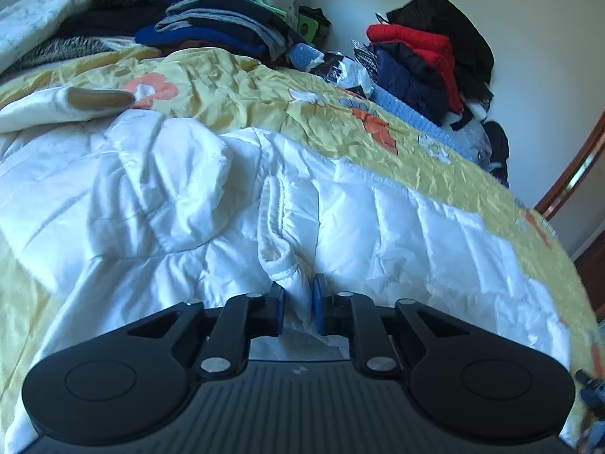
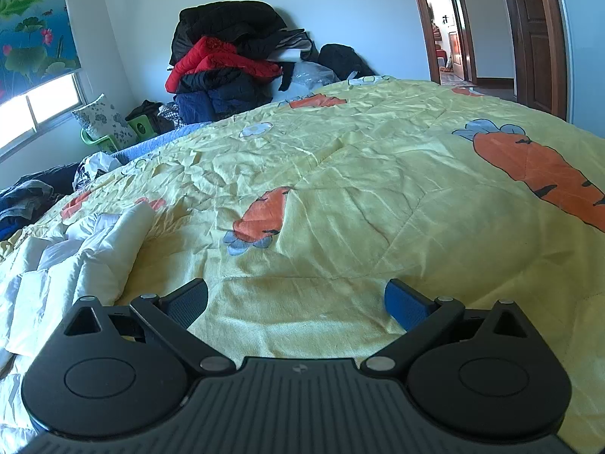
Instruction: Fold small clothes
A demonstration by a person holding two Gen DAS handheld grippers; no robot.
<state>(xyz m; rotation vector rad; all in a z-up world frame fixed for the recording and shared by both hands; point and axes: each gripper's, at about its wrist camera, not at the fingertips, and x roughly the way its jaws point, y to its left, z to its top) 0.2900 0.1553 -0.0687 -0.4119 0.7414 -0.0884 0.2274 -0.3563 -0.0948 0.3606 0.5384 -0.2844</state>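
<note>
Yellow quilt [image 2: 378, 196], wrinkled and printed with orange carrots, covers the bed under both my grippers. Along its far left edge in my left wrist view sits a heap of folded dark clothes [image 1: 211, 26], navy, grey and black, its back half cut off by the frame and too jumbled to sort into separate pieces. Nearer me the white puffer jacket [image 1: 159, 204] lies spread across the quilt, shiny, quilted into soft squares, its left and lower edges running out of view. My left gripper [image 1: 298, 304] is pinched onto a bunched fold of that jacket at a ribbed, elasticated edge; the blue pads [image 1: 317, 304] press the fabric from both sides, and what lies below them is hidden by the gripper body. Against the wall further right is a second pile [image 1: 431, 56] with a red padded coat among black and navy ones. In my right wrist view the jacket shows only as a creased white edge at the far left, and my right gripper [image 2: 297, 304] hovers over bare quilt with its fingers spread wide, holding nothing. A wooden doorway [image 2: 491, 26] stands open at the far right.
</note>
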